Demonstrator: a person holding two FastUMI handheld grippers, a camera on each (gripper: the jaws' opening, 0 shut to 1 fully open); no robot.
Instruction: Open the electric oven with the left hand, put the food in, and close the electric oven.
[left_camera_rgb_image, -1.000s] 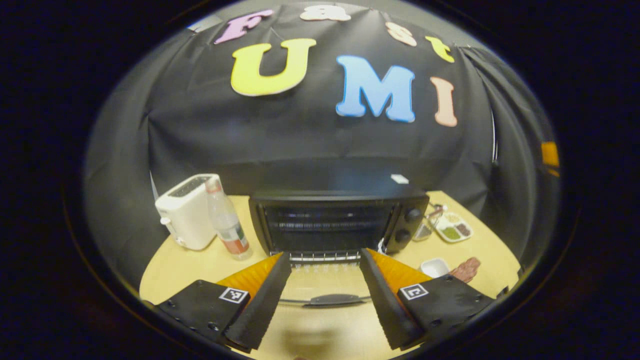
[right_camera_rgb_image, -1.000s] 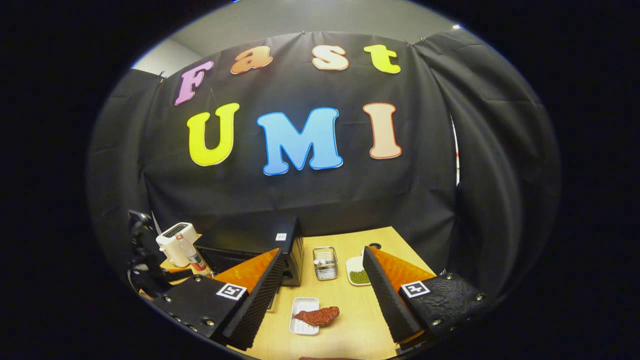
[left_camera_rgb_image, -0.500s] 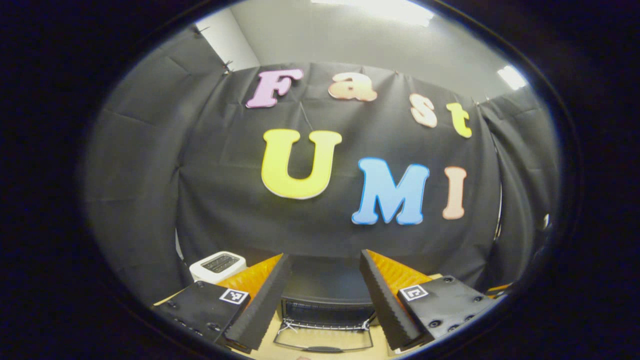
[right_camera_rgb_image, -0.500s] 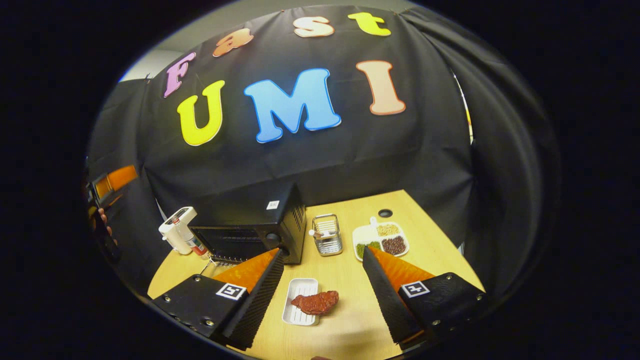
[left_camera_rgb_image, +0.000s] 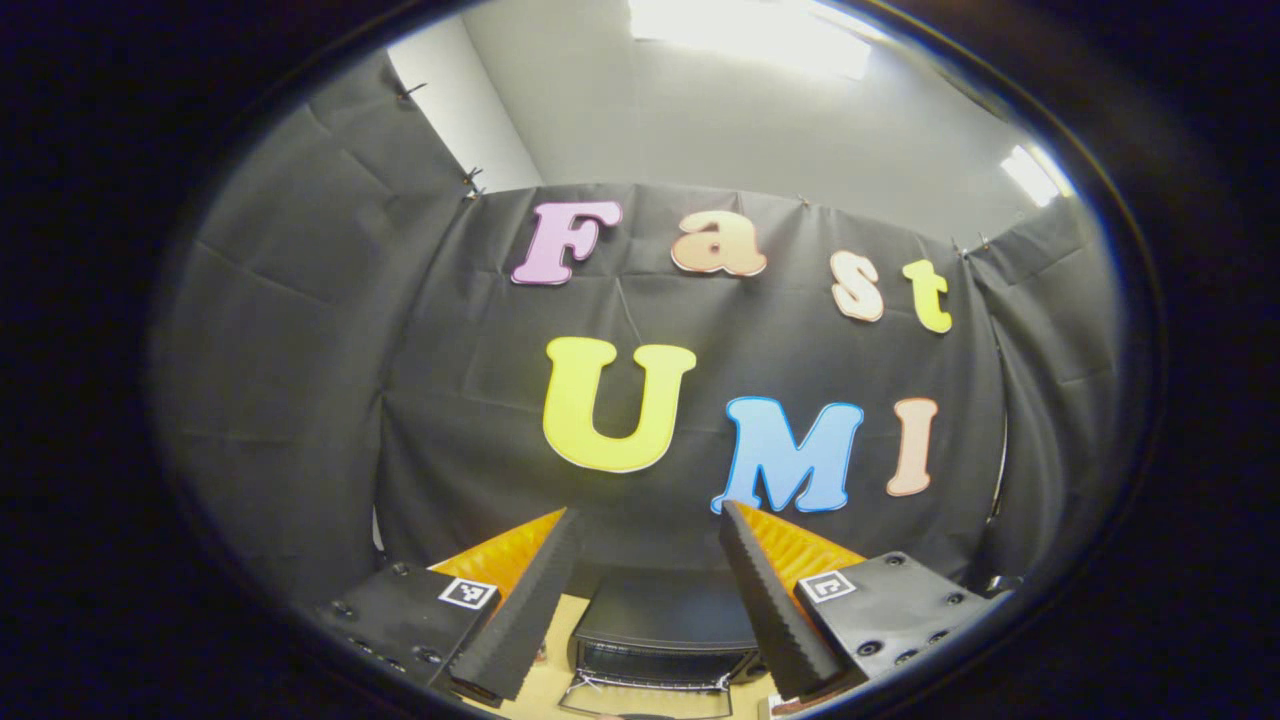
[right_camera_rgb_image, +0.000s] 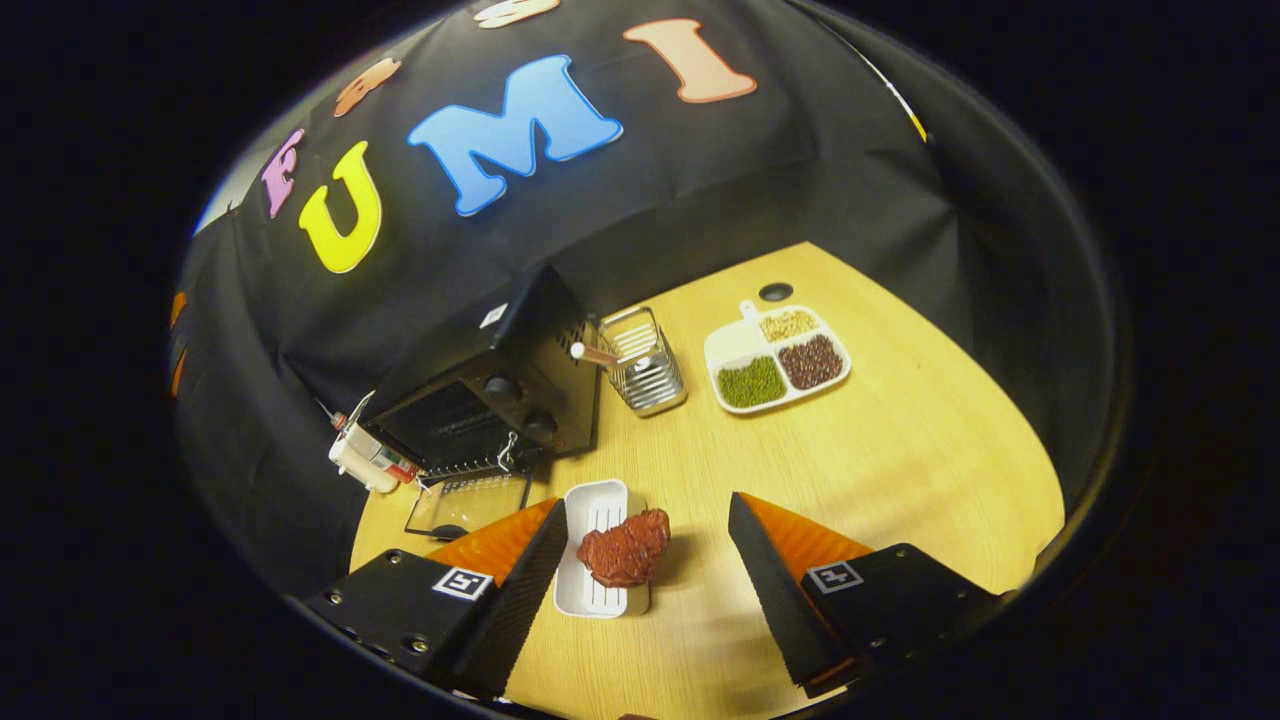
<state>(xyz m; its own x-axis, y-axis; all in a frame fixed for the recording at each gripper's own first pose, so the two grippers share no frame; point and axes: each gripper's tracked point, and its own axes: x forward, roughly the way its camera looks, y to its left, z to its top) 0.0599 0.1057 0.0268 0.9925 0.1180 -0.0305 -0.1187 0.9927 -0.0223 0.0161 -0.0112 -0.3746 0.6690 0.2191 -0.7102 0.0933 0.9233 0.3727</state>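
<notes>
The electric oven (right_camera_rgb_image: 480, 400) sits at the back of the yellow table (right_camera_rgb_image: 900, 450), close to the black wall. Its glass door (right_camera_rgb_image: 470, 503) is folded down flat in front of it, so the inside is open and ready for the food. The opening step looks done.

The food is a red-brown piece of meat (right_camera_rgb_image: 625, 547). It lies on a small white tray (right_camera_rgb_image: 598, 590), with one end hanging off the tray's side. The tray is just in front of the open door, so the trip into the oven would be short.

The right gripper (right_camera_rgb_image: 645, 555) hangs above the table with its fingers wide apart. The meat sits between them in the right gripper view, but they do not touch it. It looks lined up for a grab.

The left gripper (left_camera_rgb_image: 648, 590) is tipped up toward the wall and ceiling, out of the way. Its fingers are wide apart too and hold nothing. Between them the top of the oven peeks out, cut off at the bottom.

Beside the oven stand a wire basket (right_camera_rgb_image: 645, 365) and a white dish of beans (right_camera_rgb_image: 778, 355).

The oven's inside is dark, so the rack is hard to see. White things on the oven's far side are too small to make out.
</notes>
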